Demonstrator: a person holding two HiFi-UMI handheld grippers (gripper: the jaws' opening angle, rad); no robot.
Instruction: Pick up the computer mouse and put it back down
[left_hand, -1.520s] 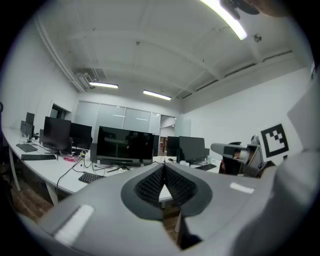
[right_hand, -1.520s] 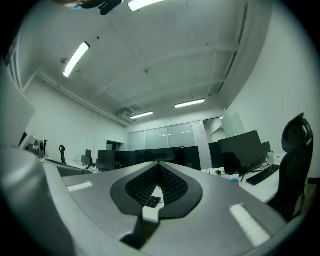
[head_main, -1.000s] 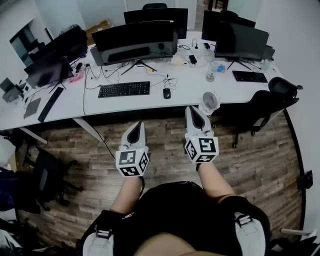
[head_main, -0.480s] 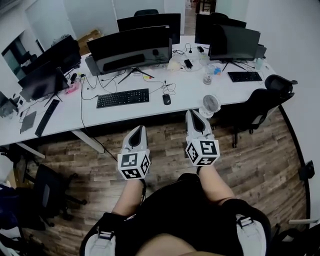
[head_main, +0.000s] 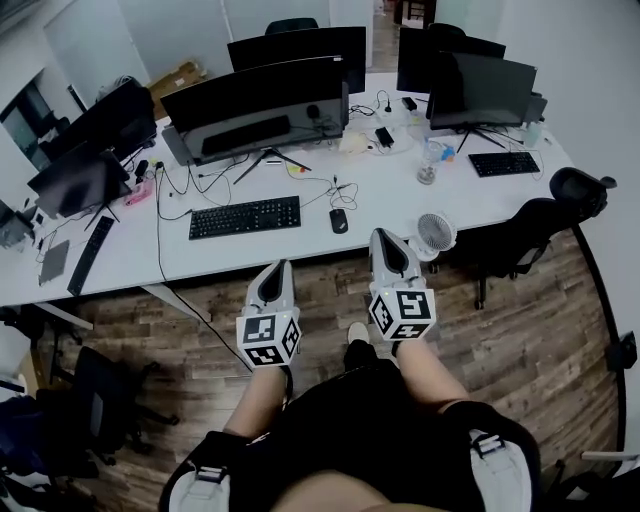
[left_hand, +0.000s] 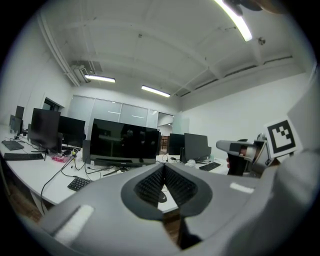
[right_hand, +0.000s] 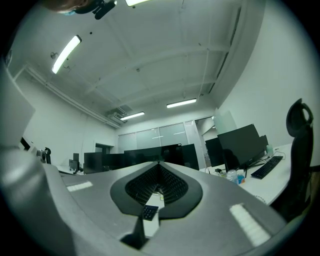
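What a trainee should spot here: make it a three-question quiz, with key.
1. Fill in: the jaws of the left gripper and the right gripper are both ___.
2. True or false: the right gripper holds the mouse.
3. The mouse lies: A) on the desk, right of the keyboard; B) on the floor; C) between the left gripper's jaws.
Key: 1 shut; 2 false; 3 A.
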